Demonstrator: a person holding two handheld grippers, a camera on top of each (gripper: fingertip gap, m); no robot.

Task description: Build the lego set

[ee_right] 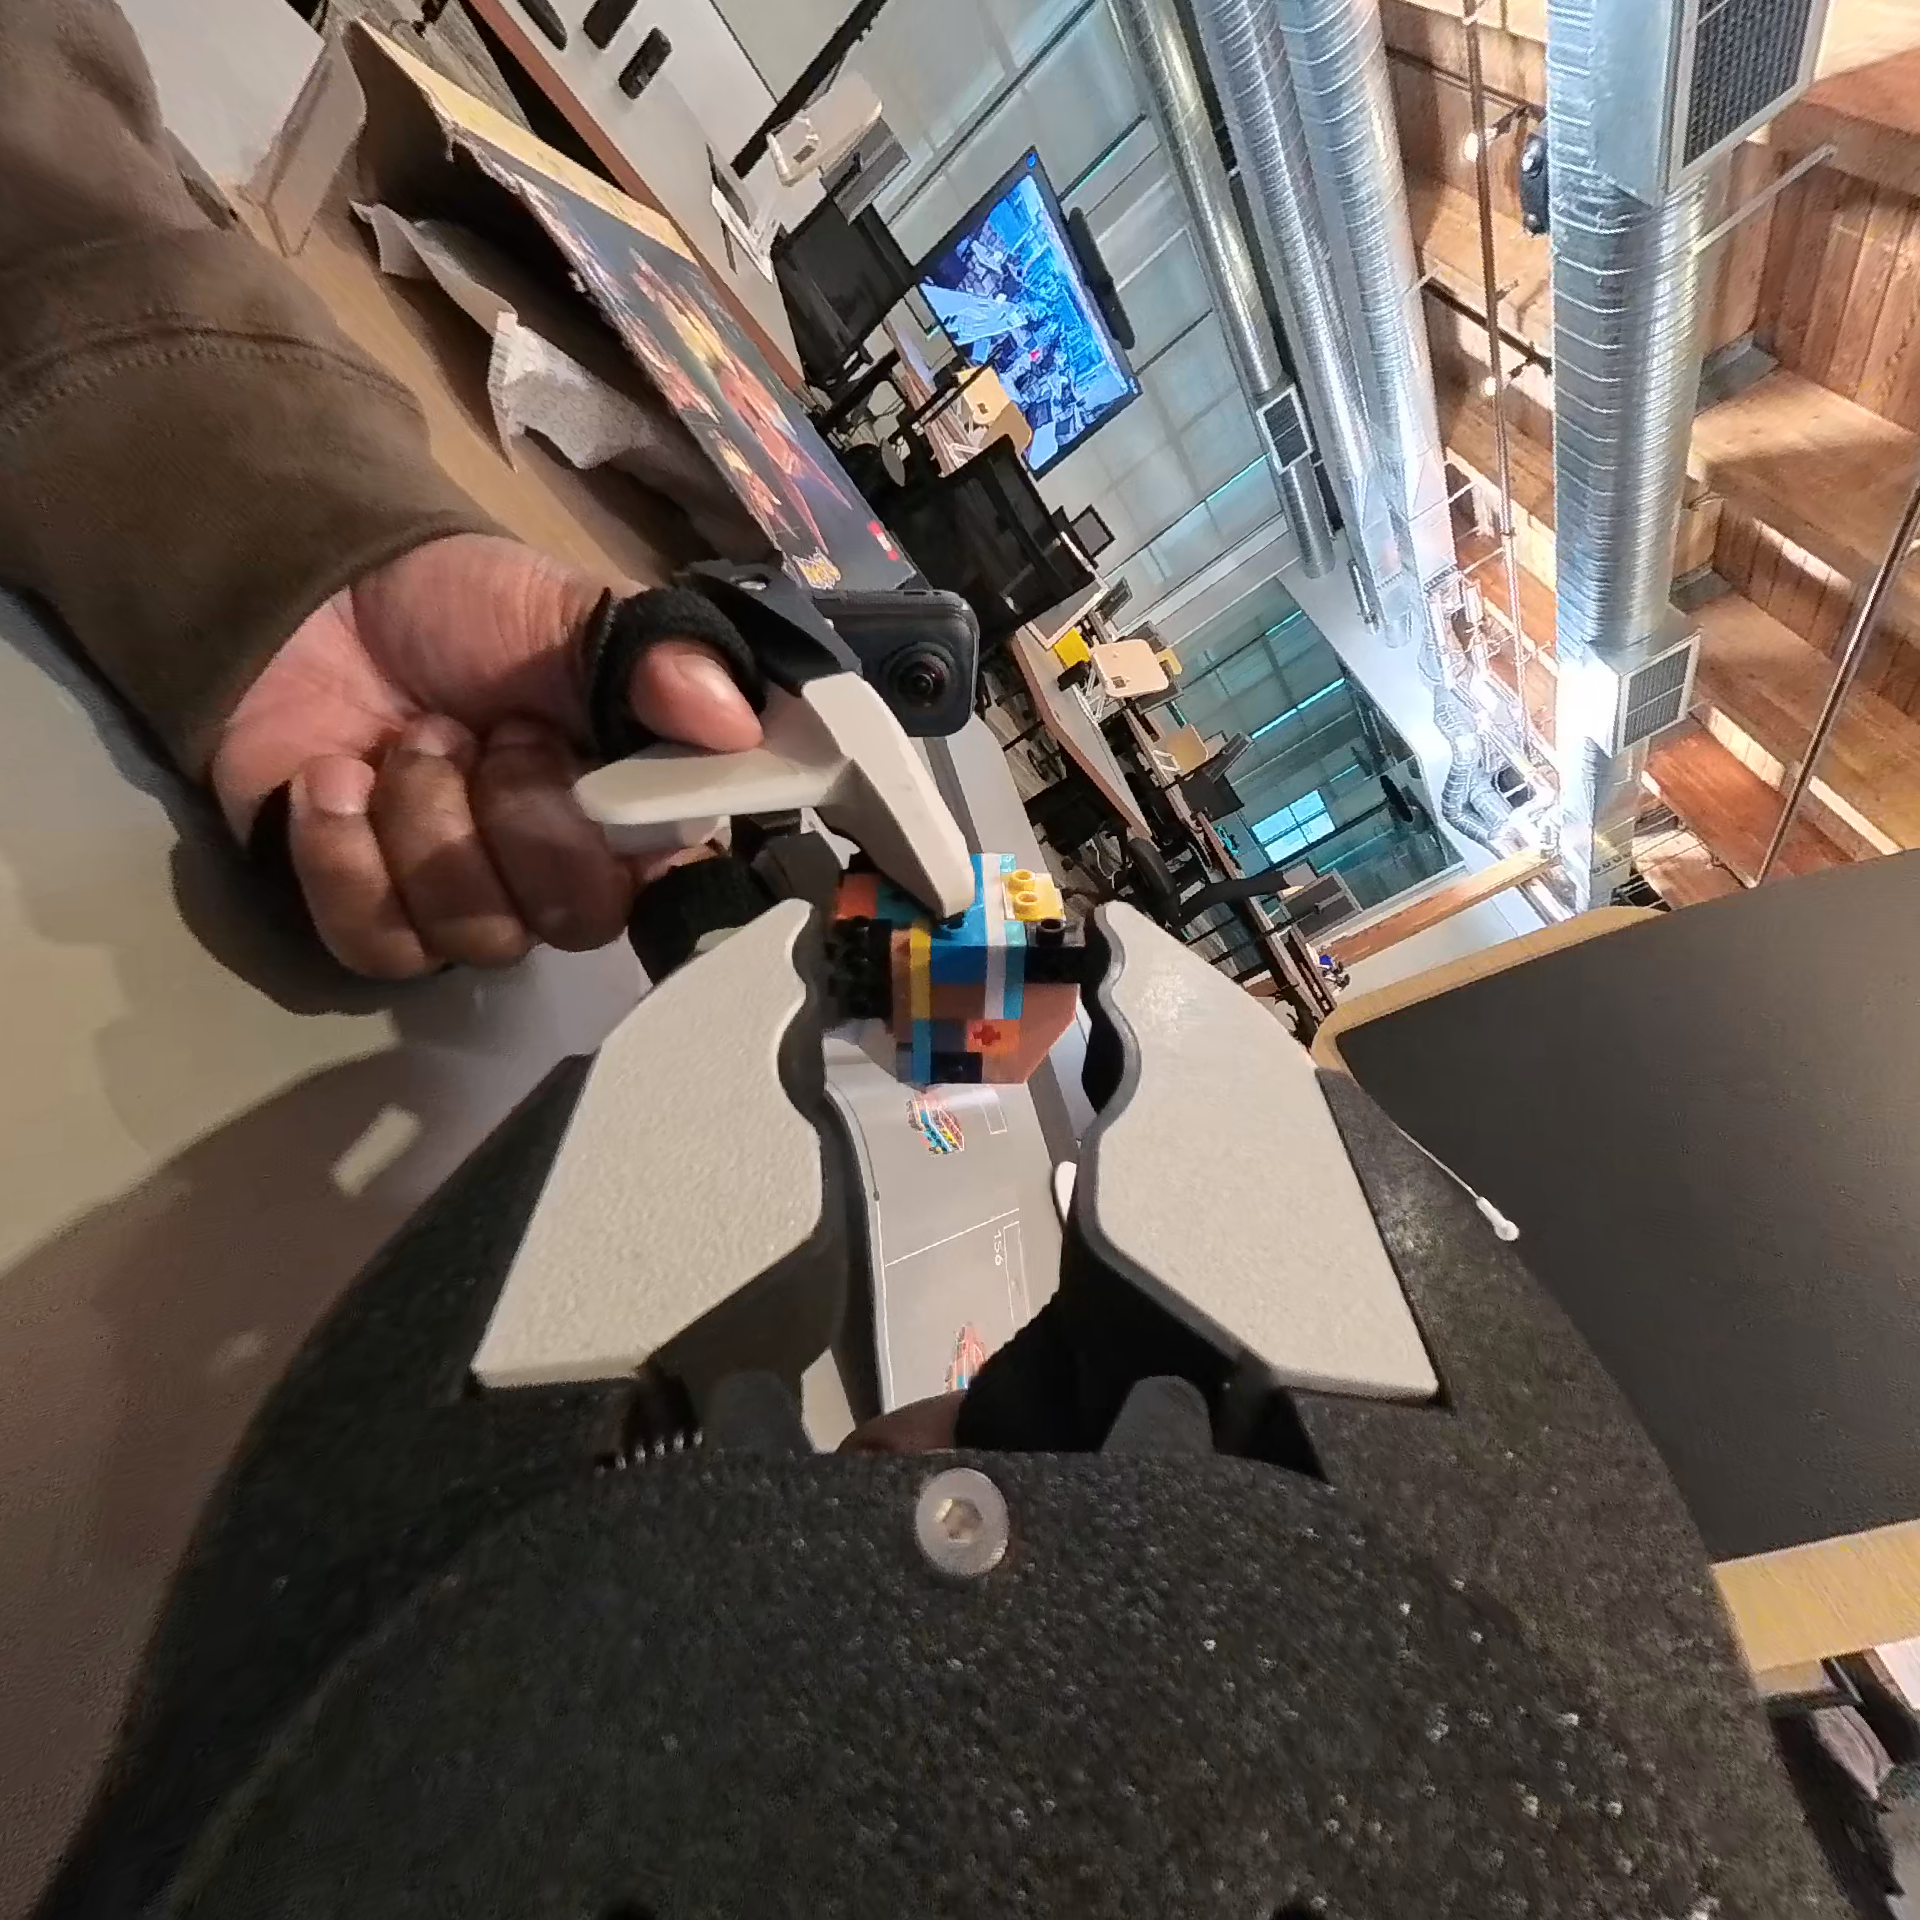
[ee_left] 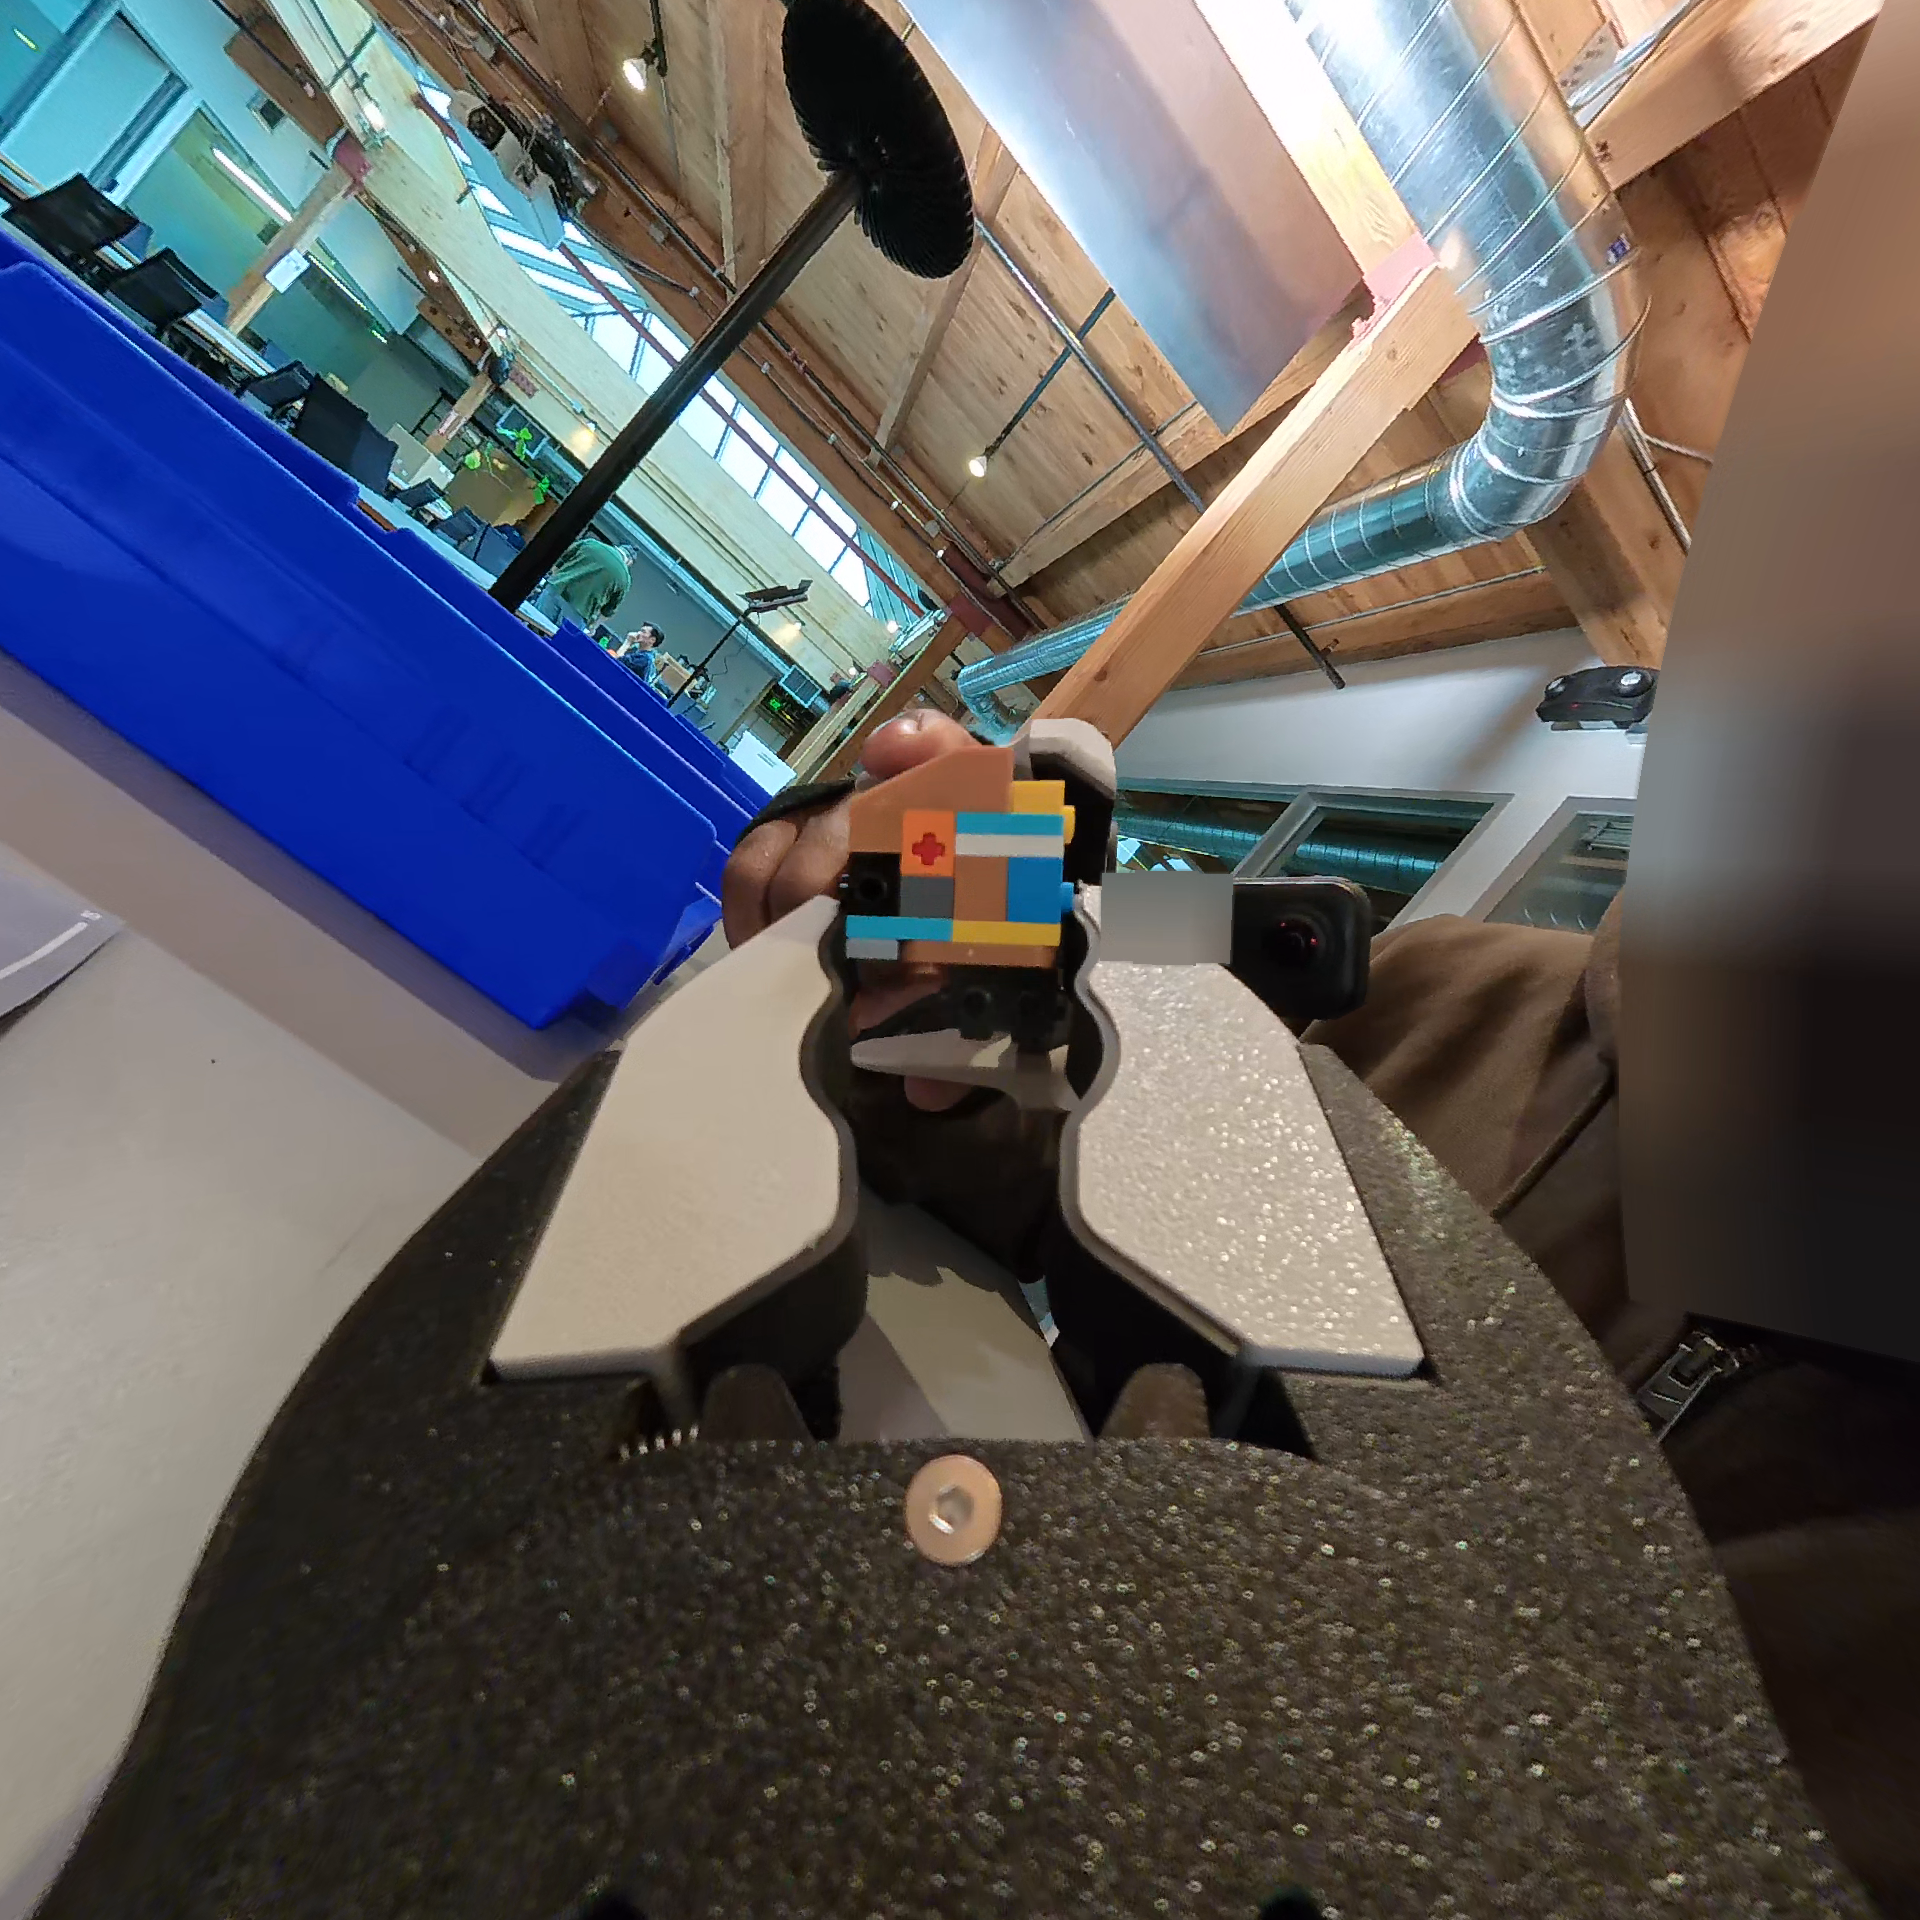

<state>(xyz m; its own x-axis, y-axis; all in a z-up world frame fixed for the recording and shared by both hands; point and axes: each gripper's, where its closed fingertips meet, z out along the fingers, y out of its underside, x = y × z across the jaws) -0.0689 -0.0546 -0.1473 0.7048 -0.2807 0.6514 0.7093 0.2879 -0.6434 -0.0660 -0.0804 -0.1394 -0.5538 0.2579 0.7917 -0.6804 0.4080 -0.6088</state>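
**Orange-and-blue block held aloft between 2 grippers**

Orange, blue, yellow and black bricks form a small lego assembly (ee_left: 956, 883), lifted off the pale surface (ee_left: 156, 1195) and sitting right at the tips of both grippers, which face each other. Left gripper (ee_left: 956, 914) pinches the block across its width. Right gripper (ee_right: 951, 935) stands spread, the block in the gap between its tips; I cannot tell whether either finger touches it. From the right wrist view, a left finger (ee_right: 914, 821) presses onto the studded blue top beside a yellow 2-stud piece (ee_right: 1029, 894), so the left is carrying the block. Below lies an instruction sheet (ee_right: 935, 1226); a printed set box (ee_right: 717, 395) stands behind, and blue bins (ee_left: 312, 675) off to the left. Writing is present on both, left unquoted.
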